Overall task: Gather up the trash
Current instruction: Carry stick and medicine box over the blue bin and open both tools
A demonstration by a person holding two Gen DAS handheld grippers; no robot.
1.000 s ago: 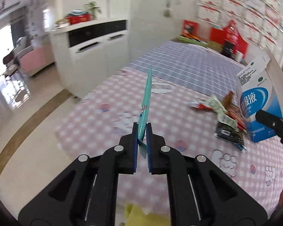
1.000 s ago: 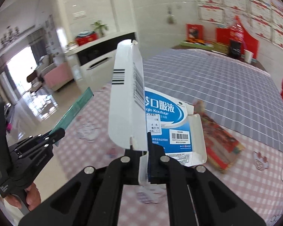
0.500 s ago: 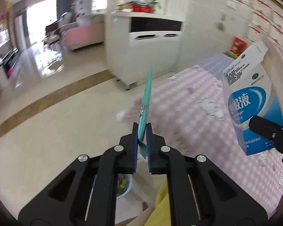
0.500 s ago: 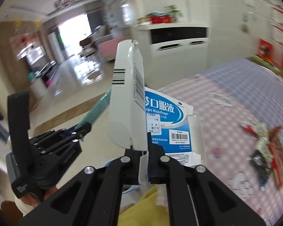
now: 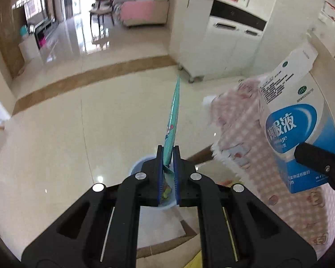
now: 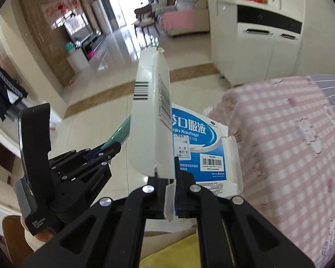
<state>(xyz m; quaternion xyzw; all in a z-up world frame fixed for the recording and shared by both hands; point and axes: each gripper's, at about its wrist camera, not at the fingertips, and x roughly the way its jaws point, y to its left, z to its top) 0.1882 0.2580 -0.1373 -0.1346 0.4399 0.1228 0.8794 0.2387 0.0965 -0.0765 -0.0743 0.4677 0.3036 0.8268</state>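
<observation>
So on my left gripper (image 5: 168, 174) the two fingers are pinched tight on a thin teal wrapper (image 5: 173, 120), which sticks straight out ahead of the jaws, edge-on to the camera, with a bit of crumpled tail poking out behind the pads. Right under that gripper, partly hidden by the black fingers, I can see a light blue bin (image 5: 143, 167) sitting on the shiny cream floor (image 5: 78, 122), with some greenish stuff inside it that I can't make out.

My right gripper (image 6: 170, 192) is clamped on the flap of a blue and white medicine box (image 6: 196, 149). The box is opened up, one white panel with a barcode standing up tall in front of the lens and the blue printed face off to the right of it. From the left wrist view the same box (image 5: 299, 129) hangs in the air at the right edge, over the pink checked tablecloth (image 5: 245, 134).

The right wrist view also catches the left gripper (image 6: 112, 148) off to the left, just beside the box, teal wrapper (image 6: 120, 131) poking out of it. White cabinet (image 6: 268, 44) in the background, near the table corner
</observation>
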